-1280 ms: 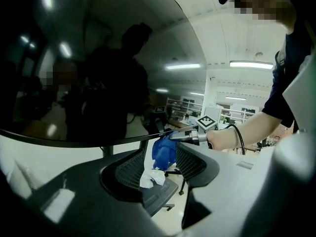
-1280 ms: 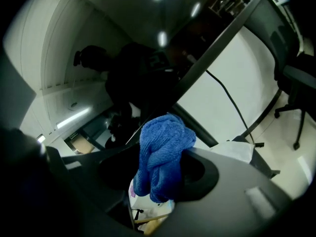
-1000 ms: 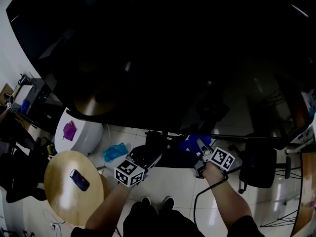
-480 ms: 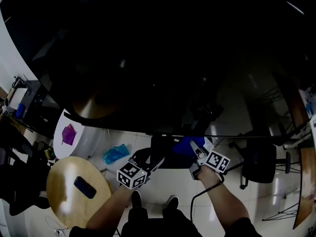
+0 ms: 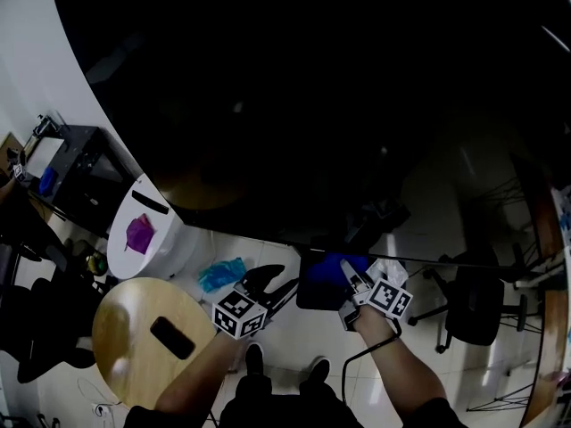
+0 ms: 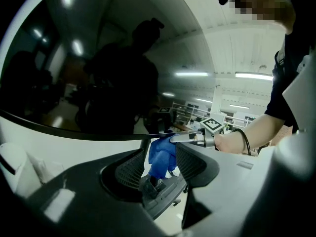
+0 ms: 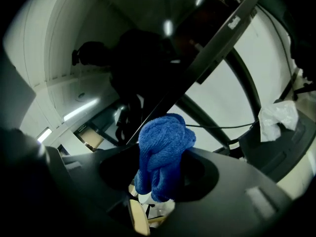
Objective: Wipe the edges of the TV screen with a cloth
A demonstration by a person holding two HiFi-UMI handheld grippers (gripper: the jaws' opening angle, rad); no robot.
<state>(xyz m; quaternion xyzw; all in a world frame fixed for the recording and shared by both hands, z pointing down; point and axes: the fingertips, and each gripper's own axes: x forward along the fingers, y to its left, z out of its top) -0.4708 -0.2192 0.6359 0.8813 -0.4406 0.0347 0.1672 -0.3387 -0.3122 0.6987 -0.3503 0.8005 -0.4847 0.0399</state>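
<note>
The big dark TV screen (image 5: 312, 105) fills the upper part of the head view, and its bottom edge (image 5: 401, 259) runs just above both grippers. My right gripper (image 5: 352, 279) is shut on a bunched blue cloth (image 5: 332, 266) and holds it up against that edge. The right gripper view shows the cloth (image 7: 163, 152) bulging out of the right gripper (image 7: 160, 177) beside the dark frame. My left gripper (image 5: 272, 285) hovers to its left, below the screen, jaws apart with nothing between them. Past the left gripper (image 6: 160, 174), the cloth (image 6: 160, 157) hangs at the edge.
A round wooden table (image 5: 134, 328) with a phone (image 5: 174, 337) stands at lower left. A white bin (image 5: 147, 234) and a teal bag (image 5: 219, 273) sit beyond it. A black office chair (image 5: 473, 315) is at right, and a white plastic bag (image 5: 388, 270) lies near the right gripper.
The head view has swung, so more wall shows at left. The right gripper and cloth have drifted a little left along the bottom edge. The left gripper stays beside it, still open.
</note>
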